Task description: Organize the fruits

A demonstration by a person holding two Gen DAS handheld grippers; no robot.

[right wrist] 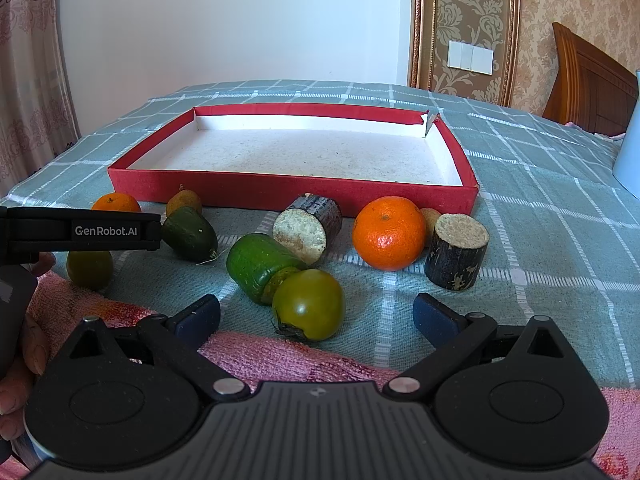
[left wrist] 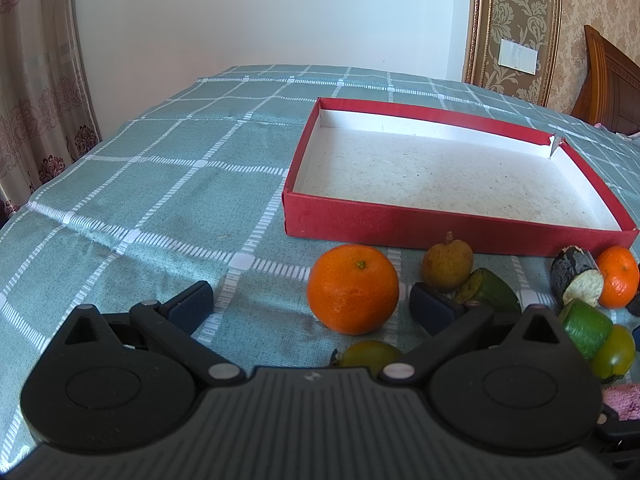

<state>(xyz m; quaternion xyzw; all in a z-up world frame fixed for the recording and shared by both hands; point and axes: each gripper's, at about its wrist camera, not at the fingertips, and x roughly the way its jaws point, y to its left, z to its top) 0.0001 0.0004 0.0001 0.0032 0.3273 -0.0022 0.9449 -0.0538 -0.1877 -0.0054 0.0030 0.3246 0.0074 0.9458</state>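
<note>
left gripper (left wrist: 312, 308): jaws spread wide, nothing held, orange (left wrist: 353, 289) between fingers at 12 o'clock | box (right wrist: 292, 192): red, bare, at 12 | fruits: scattered on cloth (right wrist: 540, 264) before box, second orange (right wrist: 389, 233) at 1, green tomato (right wrist: 309, 305) possibly touching towel (right wrist: 280, 354) | right gripper (right wrist: 316, 316): jaws released, empty
</note>
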